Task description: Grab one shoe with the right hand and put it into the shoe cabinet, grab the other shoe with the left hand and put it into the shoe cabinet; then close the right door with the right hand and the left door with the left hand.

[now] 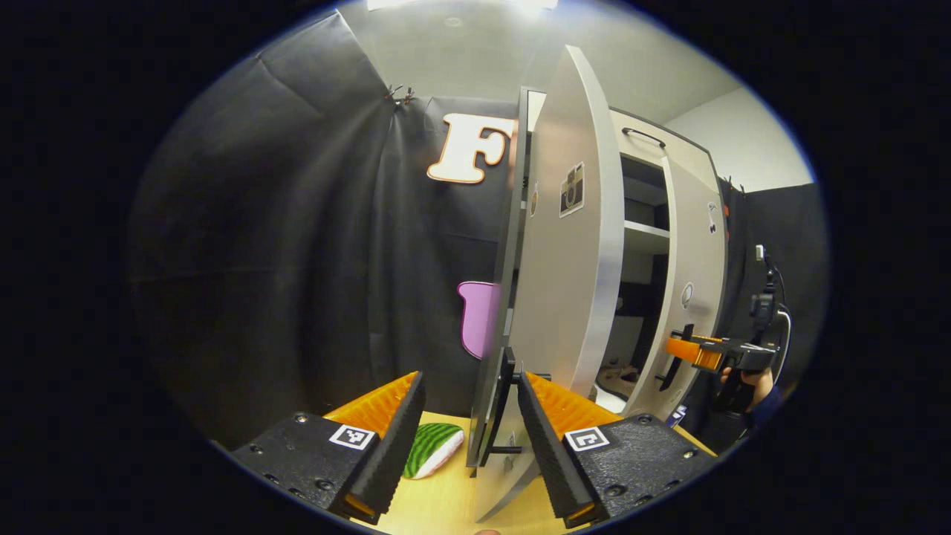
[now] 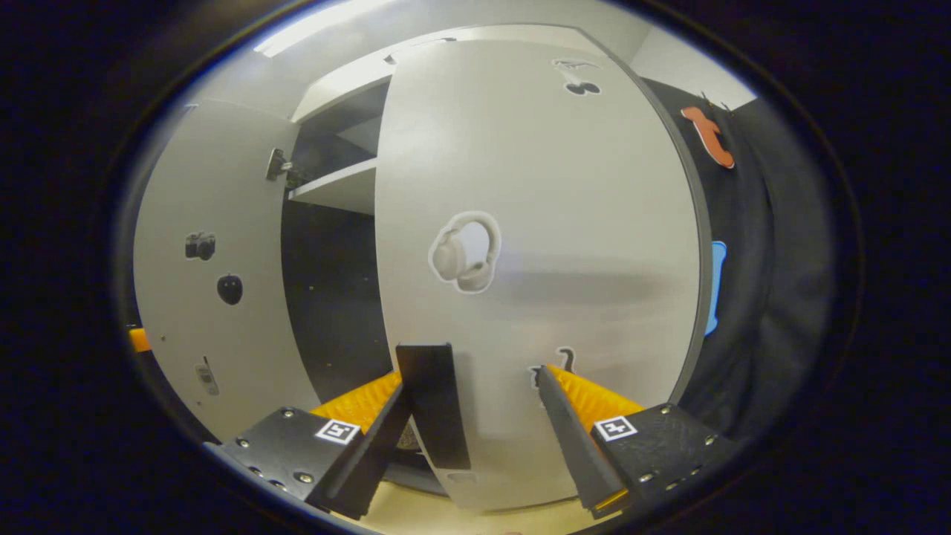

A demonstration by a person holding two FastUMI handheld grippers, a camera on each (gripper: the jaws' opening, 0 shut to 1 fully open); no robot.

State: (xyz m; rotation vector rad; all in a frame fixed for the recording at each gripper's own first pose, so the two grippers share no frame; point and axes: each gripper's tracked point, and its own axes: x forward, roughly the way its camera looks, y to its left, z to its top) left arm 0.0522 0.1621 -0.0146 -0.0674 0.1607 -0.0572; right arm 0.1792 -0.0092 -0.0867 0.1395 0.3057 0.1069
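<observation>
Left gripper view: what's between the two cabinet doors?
In the left gripper view, the open cabinet interior lies between the left door and right door: a shelf and a shoe at the bottom.

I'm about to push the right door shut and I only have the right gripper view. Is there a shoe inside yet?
Observer: The left gripper view shows something tan and shoe-like low inside the cabinet, through the gap between the doors. I cannot tell if it is one shoe or two.
Operator: Where is the left gripper?
Observer: The left gripper is open, with one finger on each side of the left door and the door's black handle between them.
Operator: Anything lying near that door?
Observer: A watermelon-slice toy lies on the wooden surface, on the door's outer side and apart from it.
</observation>
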